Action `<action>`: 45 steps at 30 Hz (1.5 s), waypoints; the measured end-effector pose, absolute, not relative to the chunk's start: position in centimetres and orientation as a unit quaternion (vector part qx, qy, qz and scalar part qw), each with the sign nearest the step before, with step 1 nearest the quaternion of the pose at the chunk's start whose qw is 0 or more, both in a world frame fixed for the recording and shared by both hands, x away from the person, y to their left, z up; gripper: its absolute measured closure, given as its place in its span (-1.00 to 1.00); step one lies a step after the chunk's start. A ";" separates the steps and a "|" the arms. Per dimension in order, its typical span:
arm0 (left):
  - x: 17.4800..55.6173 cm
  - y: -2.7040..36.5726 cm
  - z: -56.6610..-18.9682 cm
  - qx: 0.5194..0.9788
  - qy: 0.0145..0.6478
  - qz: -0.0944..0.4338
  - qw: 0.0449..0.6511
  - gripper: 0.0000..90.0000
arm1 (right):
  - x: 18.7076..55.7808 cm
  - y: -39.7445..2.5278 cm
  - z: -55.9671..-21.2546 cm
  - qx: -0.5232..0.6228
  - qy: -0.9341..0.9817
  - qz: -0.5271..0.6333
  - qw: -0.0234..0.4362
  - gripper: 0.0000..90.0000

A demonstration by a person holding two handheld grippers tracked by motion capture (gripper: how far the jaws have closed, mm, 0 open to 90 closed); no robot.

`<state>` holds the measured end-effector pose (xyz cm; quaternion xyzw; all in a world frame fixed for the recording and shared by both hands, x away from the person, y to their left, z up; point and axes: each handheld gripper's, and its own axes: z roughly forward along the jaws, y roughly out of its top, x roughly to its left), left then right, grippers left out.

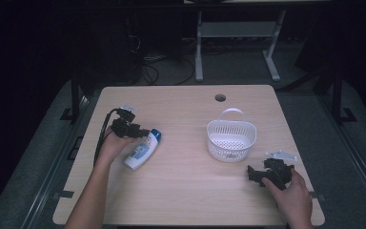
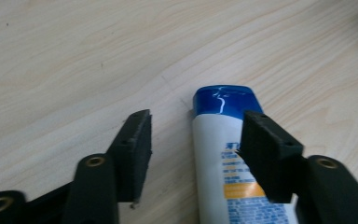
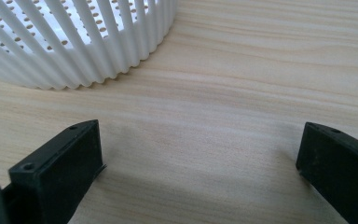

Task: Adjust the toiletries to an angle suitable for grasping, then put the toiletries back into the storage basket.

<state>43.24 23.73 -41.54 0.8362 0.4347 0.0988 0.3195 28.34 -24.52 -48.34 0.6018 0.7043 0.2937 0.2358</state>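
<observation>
A: Bottle (image 2: pixel 223 154) first: it lies flat on the table (image 1: pixel 186 191), blue cap pointing away from the left gripper (image 2: pixel 193 154), neck and shoulder in the gap between the jaws.

B: Has the gripper got hold of it?

A: No. The jaws stand apart. One pad sits over the bottle's far edge, the other stands off to the near side with bare wood between it and the white body. So I'd judge this as the approach-to-grasp step.

B: And the other hand?

A: The right gripper (image 3: pixel 200 154) rests low on the table, jaws spread wide, nothing between them. The white basket (image 3: pixel 74 42) stands just ahead of it and a little to one side, not touching.

B: What does the next move call for?

A: Probably shifting the left gripper sideways so the bottle is centred, then closing across its body. The plastic looks smooth and rounded, so an off-centre pinch could squirt it out. The basket, well off beyond the left gripper's tips, seems the likely destination.
</observation>
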 end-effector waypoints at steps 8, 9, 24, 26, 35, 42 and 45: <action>42.7 22.2 -41.4 0.844 0.423 0.098 0.314 -0.35 | 28.3 -24.5 -48.3 0.602 0.704 0.294 0.236 -1.00; 42.6 21.9 -41.4 0.845 0.422 0.098 0.313 -0.36 | 28.3 -24.5 -48.3 0.602 0.704 0.294 0.236 -1.00; 42.5 18.7 -42.9 0.864 0.408 0.114 0.272 -0.53 | 28.3 -24.5 -48.3 0.602 0.704 0.294 0.236 -1.00; 42.6 18.5 -43.1 0.866 0.410 0.118 0.263 -0.53 | 28.3 -24.5 -48.3 0.602 0.704 0.294 0.236 -1.00; 43.3 18.3 -44.4 0.873 0.424 0.113 0.215 -0.49 | 28.3 -24.5 -48.3 0.602 0.704 0.294 0.236 -1.00; 43.7 17.8 -44.5 0.880 0.422 0.109 0.188 -0.47 | 28.3 -24.5 -48.3 0.602 0.704 0.294 0.236 -1.00; 43.8 17.6 -44.6 0.883 0.422 0.104 0.177 -0.45 | 28.3 -24.5 -48.3 0.602 0.704 0.294 0.236 -1.00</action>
